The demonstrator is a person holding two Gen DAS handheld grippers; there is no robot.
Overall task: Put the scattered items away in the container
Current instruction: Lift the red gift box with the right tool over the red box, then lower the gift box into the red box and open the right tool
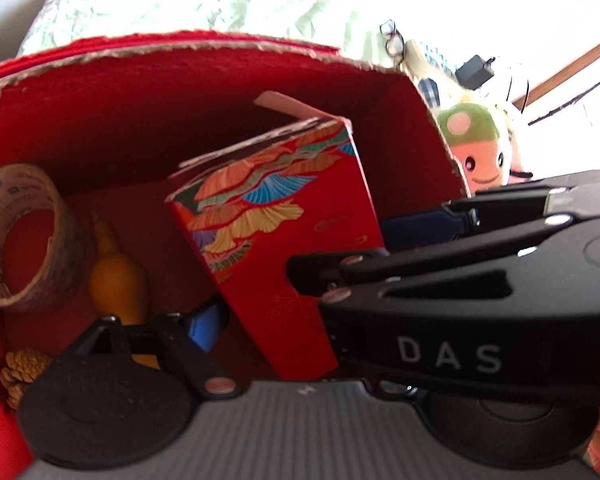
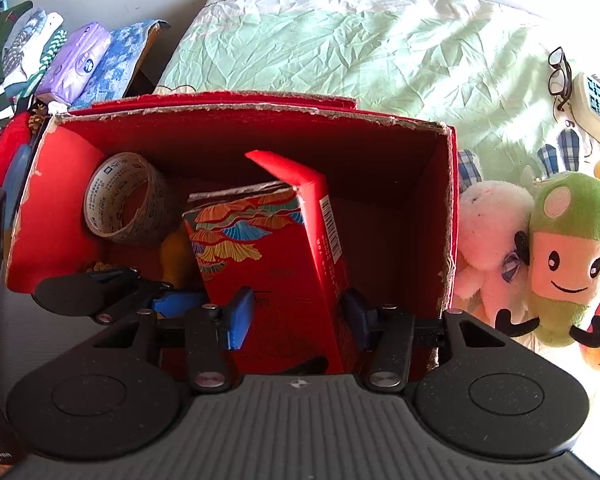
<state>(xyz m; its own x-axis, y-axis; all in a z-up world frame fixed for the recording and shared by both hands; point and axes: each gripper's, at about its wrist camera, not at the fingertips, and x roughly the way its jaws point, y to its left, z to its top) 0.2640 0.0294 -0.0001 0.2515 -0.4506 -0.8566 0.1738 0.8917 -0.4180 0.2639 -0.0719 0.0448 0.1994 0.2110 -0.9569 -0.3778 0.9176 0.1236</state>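
A red cardboard container point(image 1: 180, 50) point(image 2: 260, 110) sits open-topped on the bed. Inside it stands a tilted red box with a fan pattern point(image 1: 268, 200) point(image 2: 236, 240). My right gripper point(image 2: 298, 320) is shut on this box, one blue pad on each side, and reaches in from the right in the left wrist view point(image 1: 348, 248). My left gripper point(image 1: 300, 320) is open. Its left pad point(image 1: 204, 324) sits by the box's lower edge and its right finger is hidden behind the right gripper. A tape roll point(image 1: 70, 236) point(image 2: 148, 188) and a yellow gourd point(image 1: 116, 280) lie in the container's left part.
A woven straw knot point(image 1: 20, 368) lies by the gourd. Plush toys point(image 2: 568, 256) point(image 2: 492, 232) press against the container's right wall. Crumpled green bedding point(image 2: 340, 40) lies behind, with glasses point(image 2: 560, 72) on it. A tissue pack point(image 2: 80, 64) and folded clothes sit at the back left.
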